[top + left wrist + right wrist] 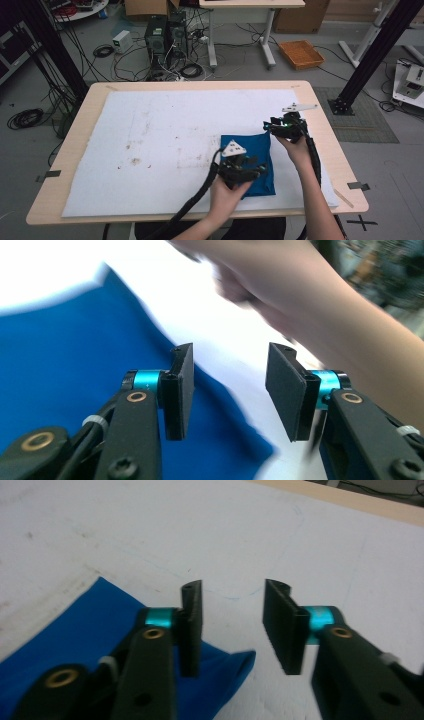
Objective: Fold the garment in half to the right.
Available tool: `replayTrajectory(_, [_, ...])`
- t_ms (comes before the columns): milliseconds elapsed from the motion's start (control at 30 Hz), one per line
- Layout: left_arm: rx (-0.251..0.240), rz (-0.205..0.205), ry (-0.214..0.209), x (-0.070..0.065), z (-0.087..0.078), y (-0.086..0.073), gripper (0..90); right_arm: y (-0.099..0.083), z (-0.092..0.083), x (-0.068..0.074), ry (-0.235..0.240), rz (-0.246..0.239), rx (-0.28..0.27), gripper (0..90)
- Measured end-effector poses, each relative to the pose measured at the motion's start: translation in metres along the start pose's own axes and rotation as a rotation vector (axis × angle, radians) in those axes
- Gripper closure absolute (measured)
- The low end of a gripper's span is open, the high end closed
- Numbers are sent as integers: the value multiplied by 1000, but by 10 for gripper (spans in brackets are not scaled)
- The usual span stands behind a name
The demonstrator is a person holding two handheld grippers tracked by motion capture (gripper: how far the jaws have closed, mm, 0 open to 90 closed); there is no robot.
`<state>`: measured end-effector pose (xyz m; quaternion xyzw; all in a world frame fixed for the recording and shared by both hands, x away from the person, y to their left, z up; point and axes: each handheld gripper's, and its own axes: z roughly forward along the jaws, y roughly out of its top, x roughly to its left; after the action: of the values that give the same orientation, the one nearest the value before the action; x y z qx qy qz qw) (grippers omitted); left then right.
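A folded blue cloth (250, 150) lies on the white mat (165, 125), right of the middle. My left gripper (262, 169) hovers over the cloth's near right part with its jaws open. In the left gripper view the cloth (60, 360) spreads under and left of the open left gripper (230, 385), and the person's other forearm (325, 305) crosses behind. My right gripper (268, 126) stands open at the cloth's far right corner. In the right gripper view the right gripper (232, 625) has bare mat between its pads, with a cloth corner (85, 625) under its left jaw.
The mat covers most of a wooden table (75, 140), which has bare rims at left and right. Beyond the far edge, the floor holds computer towers (165, 35), tangled cables, an orange tray (301, 53) and black frame posts (370, 55).
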<state>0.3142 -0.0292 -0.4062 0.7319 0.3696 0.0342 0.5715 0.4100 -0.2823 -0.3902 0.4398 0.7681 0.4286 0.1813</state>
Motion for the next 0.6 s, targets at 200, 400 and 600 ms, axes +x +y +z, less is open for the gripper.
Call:
replayTrajectory(200, [-36,-1,179,59,-15,22,529,-44,-38,16,29,107,-65,466])
replayTrajectory(400, [-45,54,255,87,-9,24,487,-88,-67,60,75,64,-70,398])
replayTrajectory(600, [-34,86,236,98,-1,22,426,-107,-81,94,117,-33,-51,517])
